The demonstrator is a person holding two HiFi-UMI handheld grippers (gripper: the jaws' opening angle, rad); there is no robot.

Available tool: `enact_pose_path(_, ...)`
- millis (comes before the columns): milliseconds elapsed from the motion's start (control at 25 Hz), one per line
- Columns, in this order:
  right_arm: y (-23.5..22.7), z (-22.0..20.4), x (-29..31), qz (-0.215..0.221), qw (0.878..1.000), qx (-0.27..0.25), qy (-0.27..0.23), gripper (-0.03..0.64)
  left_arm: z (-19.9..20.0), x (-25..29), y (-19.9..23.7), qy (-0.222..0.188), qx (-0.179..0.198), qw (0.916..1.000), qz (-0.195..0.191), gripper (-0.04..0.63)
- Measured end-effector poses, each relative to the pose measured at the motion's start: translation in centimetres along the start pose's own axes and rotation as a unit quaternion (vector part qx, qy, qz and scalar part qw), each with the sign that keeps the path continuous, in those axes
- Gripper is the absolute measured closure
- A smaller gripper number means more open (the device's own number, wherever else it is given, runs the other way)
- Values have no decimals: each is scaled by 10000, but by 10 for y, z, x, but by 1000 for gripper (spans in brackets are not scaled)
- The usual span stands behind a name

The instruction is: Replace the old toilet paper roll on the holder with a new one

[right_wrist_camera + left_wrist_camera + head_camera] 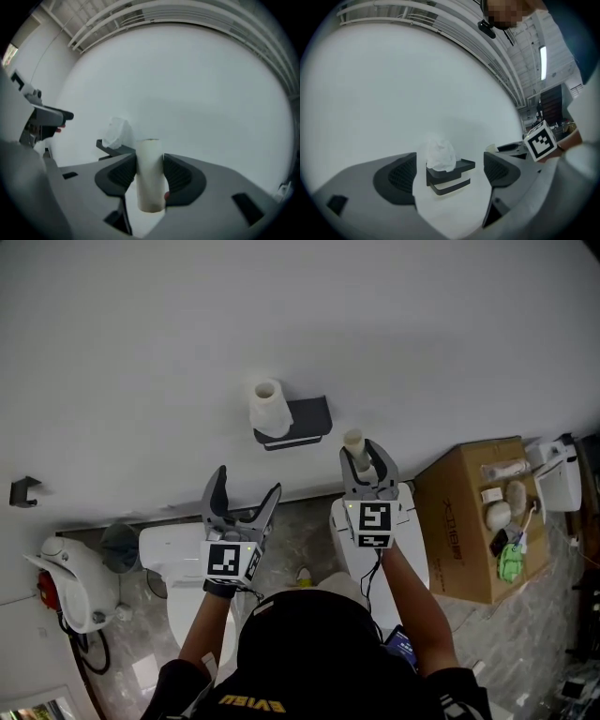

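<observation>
A plain white wall (300, 324) filled the far side of the room, over a floor (309, 535) of grey marbled tile. A dark holder (302, 422), a flat shelf with a bar under it, was fixed to the wall. A small dark hook (23, 491) sat on the wall far to the left. Below stood a white toilet (173, 554), with a dark bin (120, 547) to its left. At the right a cardboard box (469, 521) stood on the floor with small items on top.

The roll (269, 408) was white, full and somewhat crumpled at its top. It stood on end on the left end of the holder's shelf, against the wall. In the left gripper view the roll (440, 154) and holder (451, 182) showed past the gap between the jaws.

The left gripper (248, 482) was near the holder, below and left of it, its jaws wide apart with nothing between them (449, 173). The right gripper (366, 463) was just right of the holder and apart from it. Its jaws were closed on a pale bare tube (354, 448). In the right gripper view the tube (149, 159) stood upright between the pads of the gripper (150, 176), its ends sticking out above and below them. The roll (117, 132) sat on the holder (115, 149) to the left beyond.
</observation>
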State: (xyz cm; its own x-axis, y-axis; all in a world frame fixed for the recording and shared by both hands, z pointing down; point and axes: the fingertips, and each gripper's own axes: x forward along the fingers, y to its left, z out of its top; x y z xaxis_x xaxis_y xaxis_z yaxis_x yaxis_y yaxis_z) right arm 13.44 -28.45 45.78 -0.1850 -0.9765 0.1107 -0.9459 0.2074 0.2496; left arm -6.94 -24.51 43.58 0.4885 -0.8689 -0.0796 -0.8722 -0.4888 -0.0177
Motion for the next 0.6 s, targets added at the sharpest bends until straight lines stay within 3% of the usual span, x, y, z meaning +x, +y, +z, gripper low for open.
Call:
enact_pose_path(240,-14,22,-34,-89,9972,691,-285,434,-4,21,-8,-20,-134,9998,-162,139)
enact_pose_path(600,-27,22,-57,-333,9944,950,-321,434,11,62,4,-103,-159,9996,-198,138)
